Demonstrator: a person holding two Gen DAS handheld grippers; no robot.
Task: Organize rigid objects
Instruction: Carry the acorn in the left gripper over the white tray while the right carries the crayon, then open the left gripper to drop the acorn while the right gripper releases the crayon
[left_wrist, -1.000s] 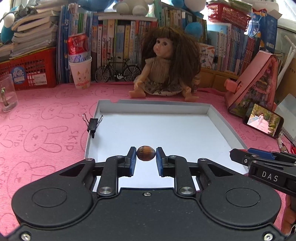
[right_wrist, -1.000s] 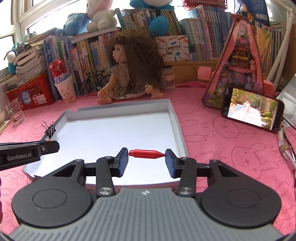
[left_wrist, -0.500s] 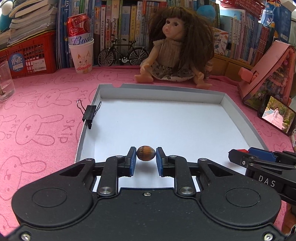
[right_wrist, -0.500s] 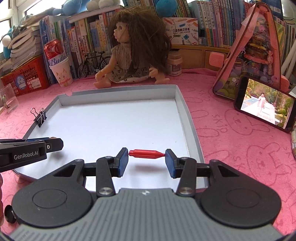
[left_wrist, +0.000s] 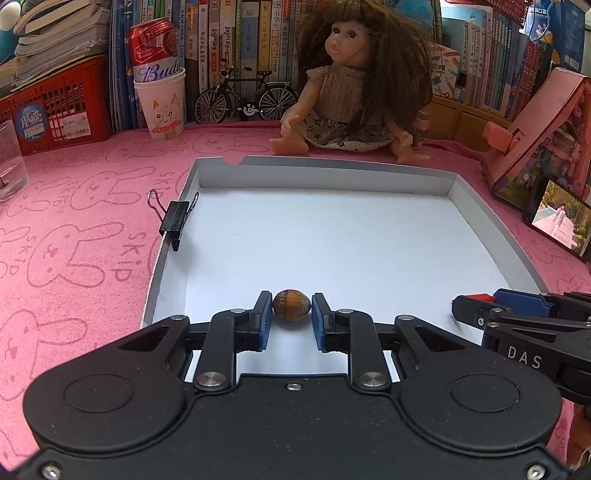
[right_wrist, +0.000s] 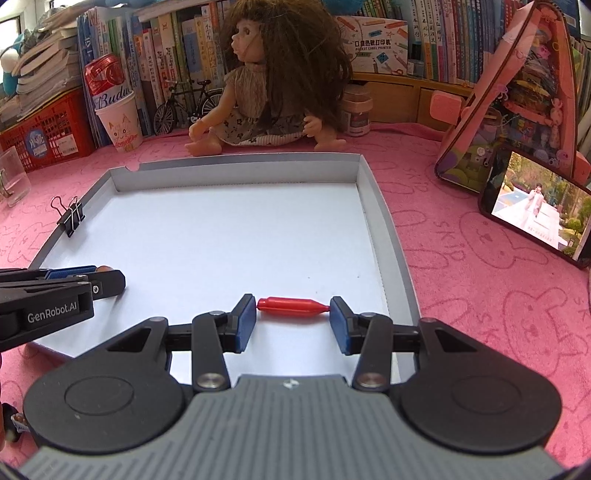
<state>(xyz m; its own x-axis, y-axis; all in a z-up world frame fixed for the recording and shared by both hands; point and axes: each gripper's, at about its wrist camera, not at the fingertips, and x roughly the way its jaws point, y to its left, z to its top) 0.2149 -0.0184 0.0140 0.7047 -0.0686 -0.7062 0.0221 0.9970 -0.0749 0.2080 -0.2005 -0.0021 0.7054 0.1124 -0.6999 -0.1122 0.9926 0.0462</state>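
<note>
A shallow white box lid (left_wrist: 325, 170) (right_wrist: 236, 166) lies on the pink cloth. Over its near left part my left gripper (left_wrist: 291, 304) is shut on a small brown oval nut (left_wrist: 291, 304), pinched between the blue pads. My right gripper (right_wrist: 293, 307) is shut on a small red plastic piece (right_wrist: 291, 305), held end to end, low over the lid's near right part. Each gripper shows in the other's view: the right gripper's tips (left_wrist: 480, 308) at the right, the left gripper's tips (right_wrist: 88, 275) at the left. A black binder clip (left_wrist: 173, 218) (right_wrist: 71, 218) grips the lid's left wall.
A doll (left_wrist: 354, 85) sits just behind the lid. A paper cup with a red can (left_wrist: 159, 81), a toy bicycle (left_wrist: 245, 99) and a red basket (left_wrist: 55, 110) stand at the back left. A phone (right_wrist: 535, 206) leans on a pink triangular box (right_wrist: 517, 96) at the right. A glass (left_wrist: 11, 158) is far left.
Both grippers have come down and forward over the lid, which now looks larger and nearer. Each keeps its grip unchanged.
</note>
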